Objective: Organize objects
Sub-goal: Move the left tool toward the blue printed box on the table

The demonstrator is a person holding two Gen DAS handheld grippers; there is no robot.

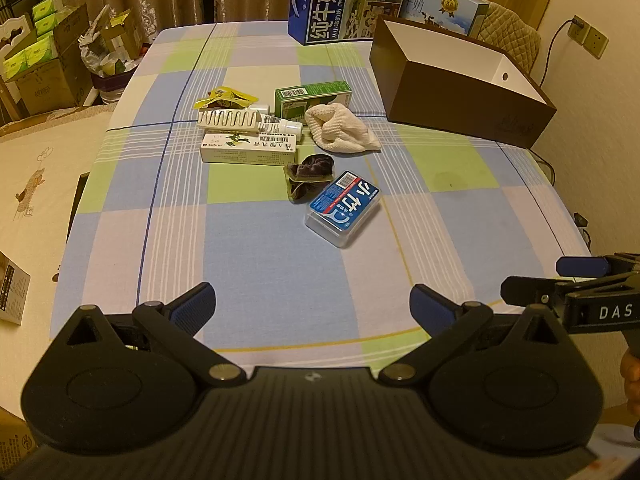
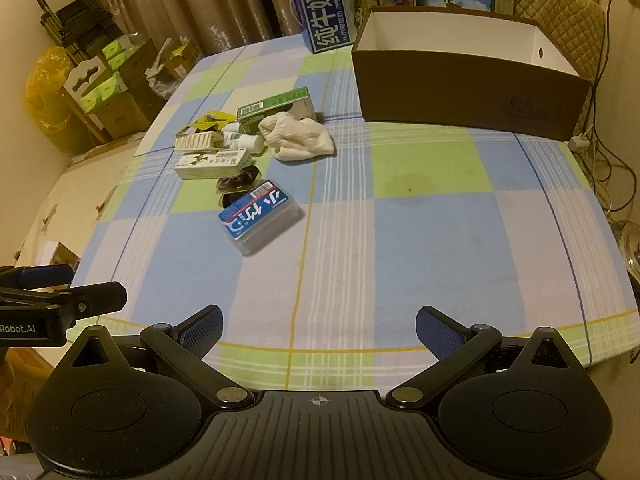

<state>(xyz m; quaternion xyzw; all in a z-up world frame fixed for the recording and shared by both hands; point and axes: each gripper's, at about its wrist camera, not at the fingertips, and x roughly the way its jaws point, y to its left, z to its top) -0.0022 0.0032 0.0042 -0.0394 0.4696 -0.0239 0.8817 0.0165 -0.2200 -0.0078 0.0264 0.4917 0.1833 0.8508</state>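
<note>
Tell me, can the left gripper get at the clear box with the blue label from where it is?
Probably yes. The left gripper is open and the clear box lies ahead of it with only bare tablecloth between. The dark scrunchie touches its far side only.

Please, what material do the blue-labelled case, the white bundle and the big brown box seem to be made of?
The blue-labelled case looks like clear hard plastic: its edges are see-through and glossy. The white bundle seems a knitted or ribbed fabric, soft and matt, with folds. The big brown box is probably cardboard or thin board: flat stiff walls, matt brown outside, white inside.
</note>
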